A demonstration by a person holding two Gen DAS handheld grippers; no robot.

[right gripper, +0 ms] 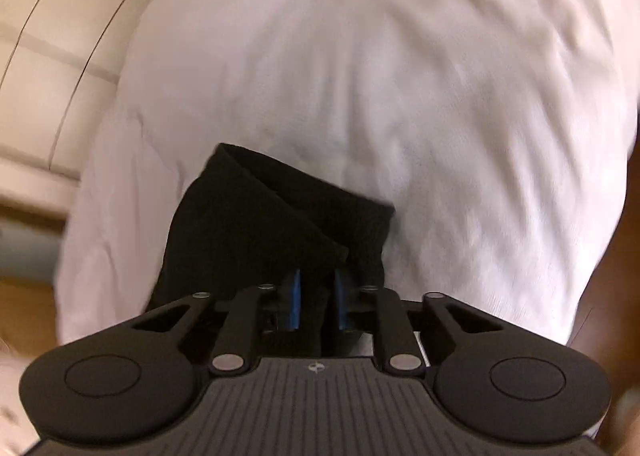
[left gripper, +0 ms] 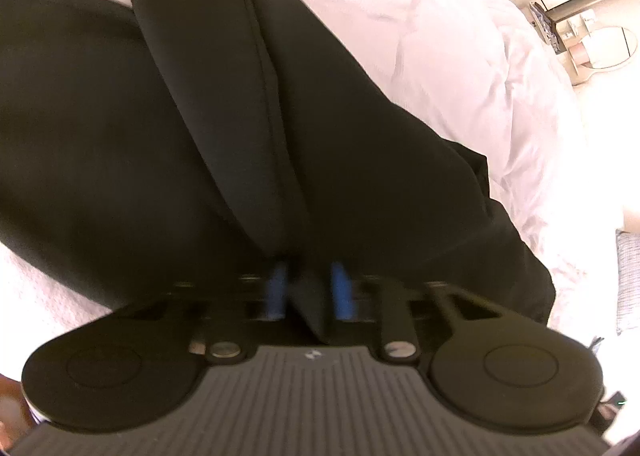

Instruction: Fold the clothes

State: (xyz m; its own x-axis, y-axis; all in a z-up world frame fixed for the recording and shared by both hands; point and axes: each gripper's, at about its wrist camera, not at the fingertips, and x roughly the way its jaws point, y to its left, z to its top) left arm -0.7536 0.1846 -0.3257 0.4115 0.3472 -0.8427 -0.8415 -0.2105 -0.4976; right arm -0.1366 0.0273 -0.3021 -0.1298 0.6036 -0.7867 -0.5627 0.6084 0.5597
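Black cloth (left gripper: 224,128) is pinched by both the left gripper (left gripper: 308,290) and right gripper (right gripper: 318,302); thin bites could be lost if tugged.

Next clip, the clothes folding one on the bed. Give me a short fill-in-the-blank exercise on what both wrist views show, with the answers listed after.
1. The garment being folded is ____ in colour.
2. It lies on a ____ bedcover.
3. The pads of the left gripper are ____ in colour.
4. In the right wrist view, the fabric pinched by the right gripper is a sleeve's ____ end.

Answers: black; white; blue; cuff
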